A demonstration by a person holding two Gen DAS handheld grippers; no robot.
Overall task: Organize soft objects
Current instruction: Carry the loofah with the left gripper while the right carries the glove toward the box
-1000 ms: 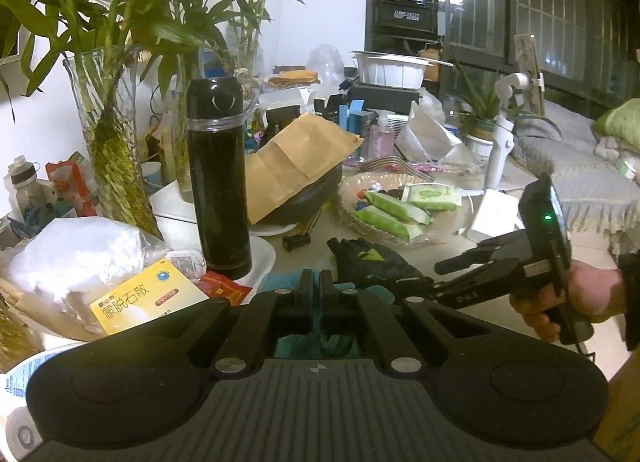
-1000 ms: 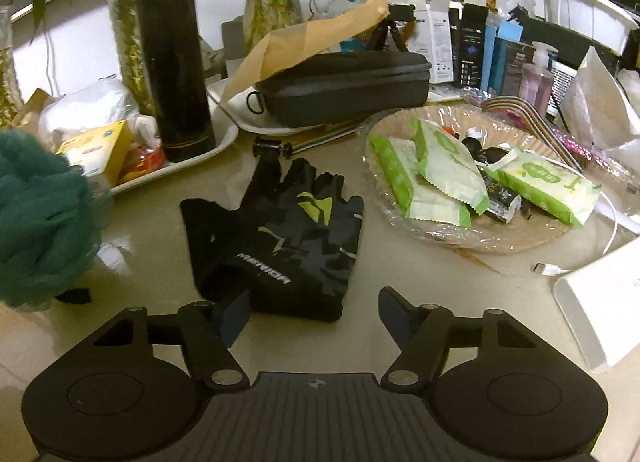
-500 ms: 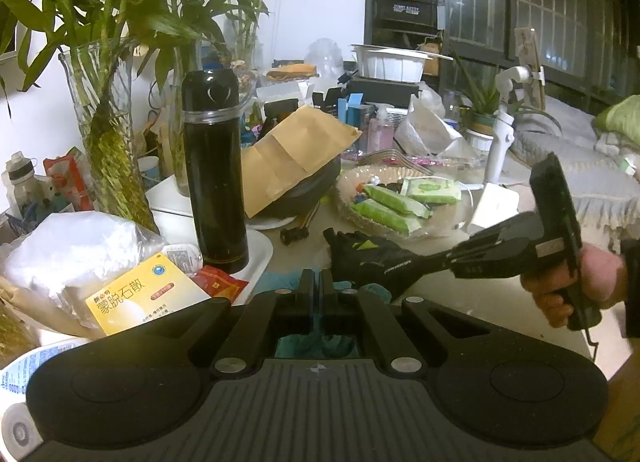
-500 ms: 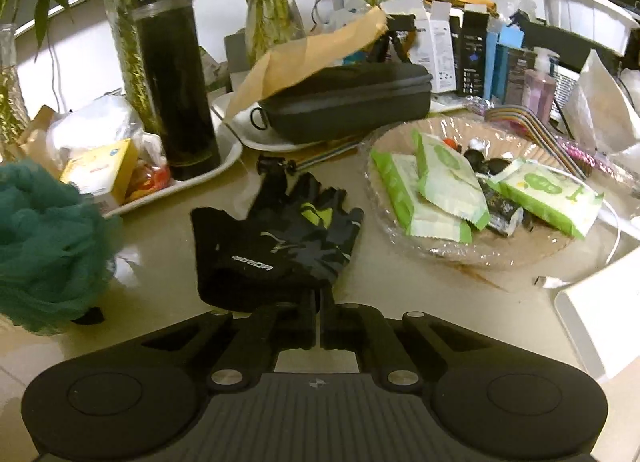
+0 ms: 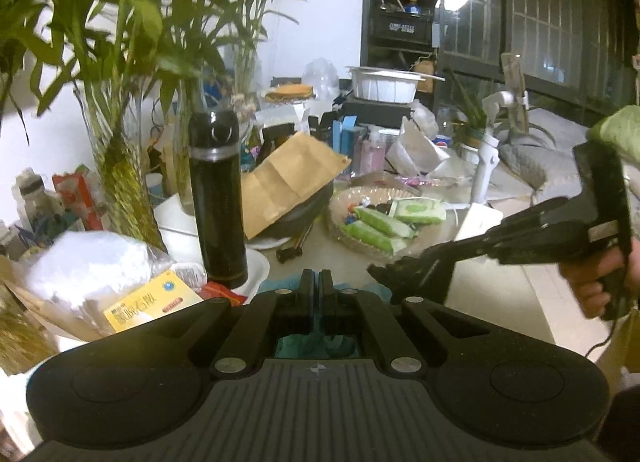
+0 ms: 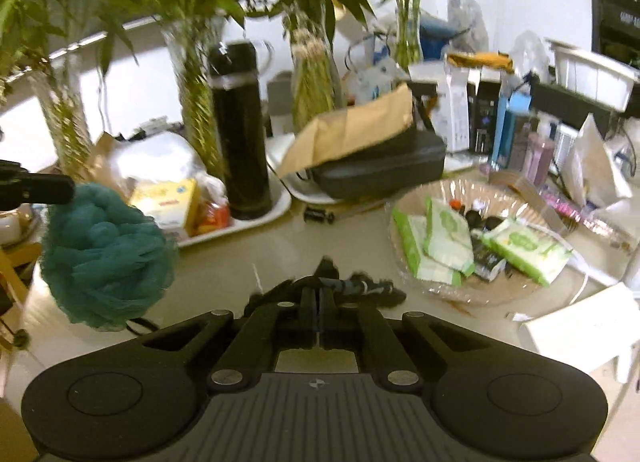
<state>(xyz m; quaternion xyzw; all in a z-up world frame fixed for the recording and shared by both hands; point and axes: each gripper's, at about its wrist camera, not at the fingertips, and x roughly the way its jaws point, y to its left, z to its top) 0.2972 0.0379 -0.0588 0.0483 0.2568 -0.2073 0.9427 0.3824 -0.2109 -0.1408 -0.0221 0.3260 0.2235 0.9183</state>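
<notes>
My left gripper (image 5: pixel 317 282) is shut on a teal mesh bath sponge (image 5: pixel 312 344), which hangs below its fingers; in the right wrist view the sponge (image 6: pixel 106 258) hangs at the left, above the table. My right gripper (image 6: pixel 319 296) is shut on a black glove (image 6: pixel 360 289) and holds it lifted off the beige table (image 6: pixel 248 262). In the left wrist view the right gripper (image 5: pixel 404 274) comes in from the right with the glove (image 5: pixel 412 280) bunched at its tips.
A black flask (image 6: pixel 240 134) stands on a white tray (image 6: pixel 276 206). A black case (image 6: pixel 380 170) under a brown envelope (image 6: pixel 352 126), a glass bowl (image 6: pixel 472 294) of green packets, vases of bamboo (image 5: pixel 120 166) and a white box (image 6: pixel 576 330) crowd the table.
My right gripper shut on the glove and lifted it off the table. My left gripper stayed shut on the sponge and rose a little.
</notes>
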